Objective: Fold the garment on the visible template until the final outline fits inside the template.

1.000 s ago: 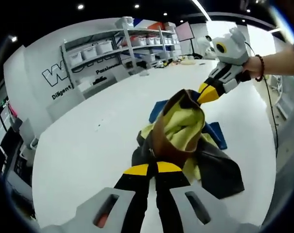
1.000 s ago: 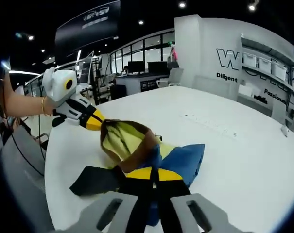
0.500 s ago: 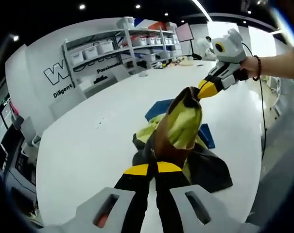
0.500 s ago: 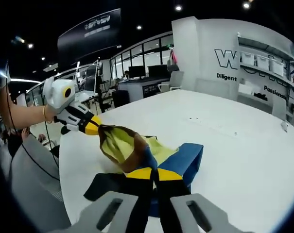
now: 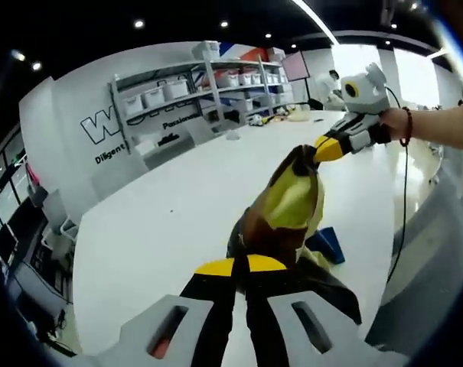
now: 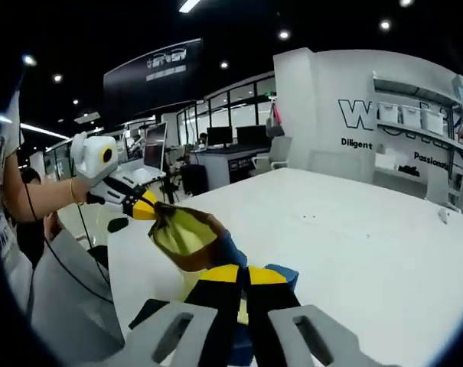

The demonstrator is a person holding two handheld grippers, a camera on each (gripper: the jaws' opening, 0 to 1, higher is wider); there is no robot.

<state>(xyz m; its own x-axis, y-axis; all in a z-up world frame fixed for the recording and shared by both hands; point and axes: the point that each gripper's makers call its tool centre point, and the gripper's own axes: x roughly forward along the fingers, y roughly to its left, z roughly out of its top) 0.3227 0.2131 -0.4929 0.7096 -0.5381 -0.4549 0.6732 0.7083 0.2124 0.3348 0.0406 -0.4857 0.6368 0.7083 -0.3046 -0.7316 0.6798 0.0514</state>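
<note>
While the garment hung between both grippers, these points were noted.

Left gripper (image 5: pixel 242 265): its jaws were pressed together on one edge of the garment (image 5: pixel 281 214), pinching the brown and yellow cloth directly ahead of the tips.

Right gripper (image 6: pixel 242 274): its jaws were likewise clamped on the cloth, with the brown hem rising just ahead of them and the far end held up by the other gripper.

Garment: it was stretched between the two grippers, lifted clear of the white table (image 5: pixel 154 222), with a dark part trailing down below and beside the left gripper.

Template: a blue sheet (image 5: pixel 327 243), judged to be the template, lay on the table beyond and below the left gripper, partly hidden by the hanging cloth.

Step in hand: carrying the lifted edge over, as judged.

Advice: both pinches should be kept firm, the span kept taut and level, and the edge lowered squarely over the blue sheet, so that no cloth overhangs it.
</note>
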